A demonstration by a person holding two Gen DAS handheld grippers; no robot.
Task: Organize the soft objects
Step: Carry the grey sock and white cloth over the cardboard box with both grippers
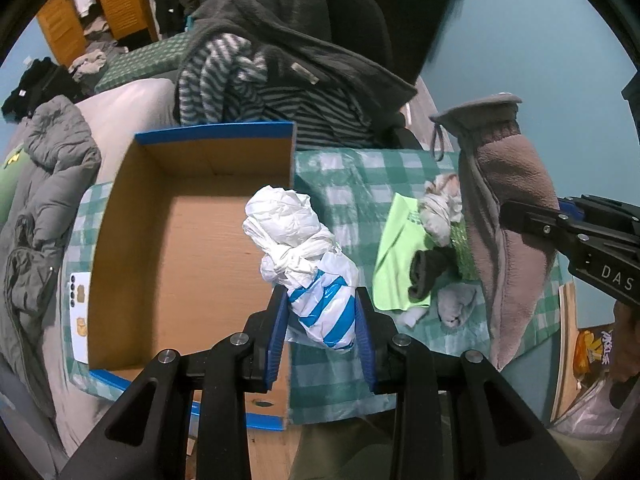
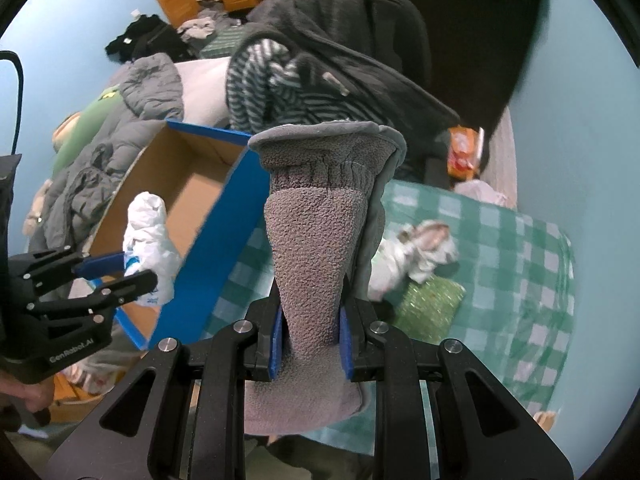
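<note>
Cardboard box (image 1: 180, 248) lies left of the left gripper (image 1: 322, 312), whose jaws clamp a knotted plastic bag (image 1: 316, 280) at the box's right wall. Right gripper (image 2: 310, 332) jaws clamp an upright grey fleece glove (image 2: 316, 240); loose cloths (image 2: 420, 252) lie right.

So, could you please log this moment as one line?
left gripper: shut on bag | right gripper: shut on fleece | box: empty

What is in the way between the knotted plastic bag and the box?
Nothing visible. The left gripper holds the knotted plastic bag lifted at the cardboard box's right wall, and the open box floor beside it looks bare. The fleece glove in the right gripper hangs off to the side.
</note>
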